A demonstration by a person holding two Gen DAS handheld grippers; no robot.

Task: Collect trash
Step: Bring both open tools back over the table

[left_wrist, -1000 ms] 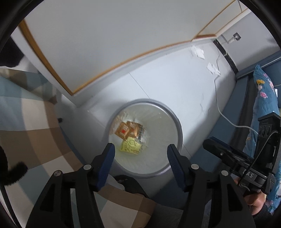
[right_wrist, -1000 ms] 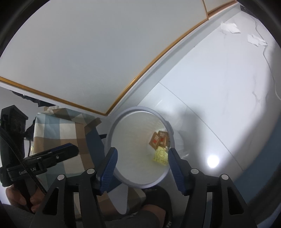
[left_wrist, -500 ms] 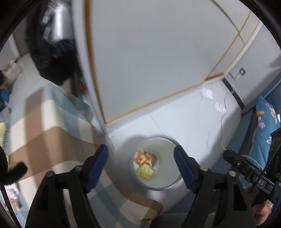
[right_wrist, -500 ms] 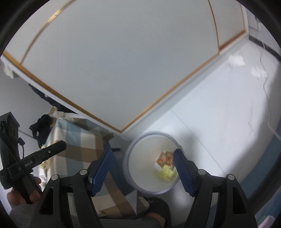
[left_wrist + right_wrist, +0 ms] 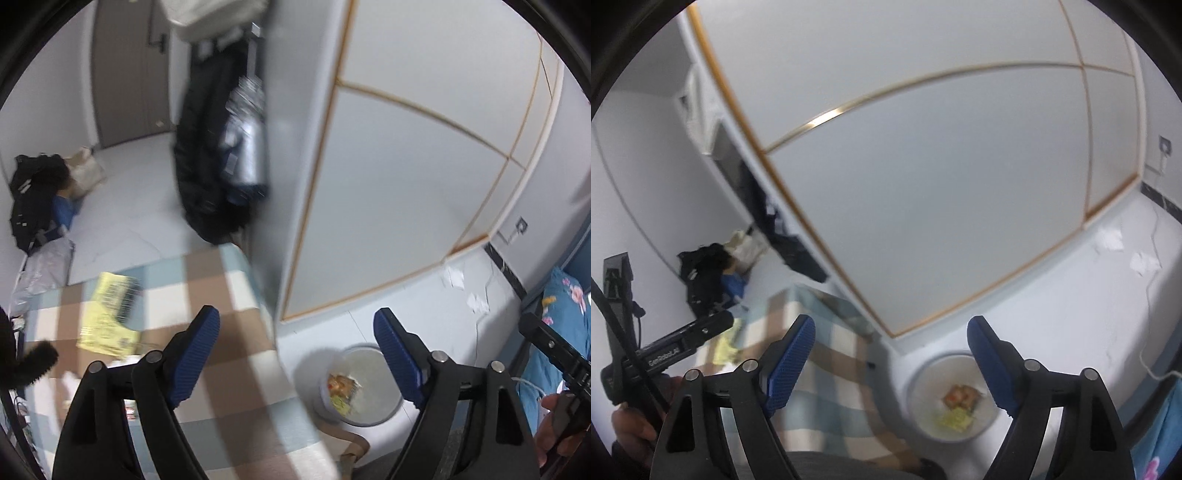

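Checked desk (image 5: pixel 229 373) beside white wardrobe doors, trash bin (image 5: pixel 384 413) on the floor below | left gripper (image 5: pixel 297 356) fingers empty, spreading | right gripper (image 5: pixel 890 363) same | yellow wrapper (image 5: pixel 107 317) lies on desk, up-left of left fingers, long axis pointing away | left hand looks nearer

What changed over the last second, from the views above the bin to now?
Both grippers, left and right, rose away from the bin, which now looks smaller and lower in both views, and tipped up to show the checked cloth. Their jaws are opening, with nothing between them. The wrappers lie in the bin as before.
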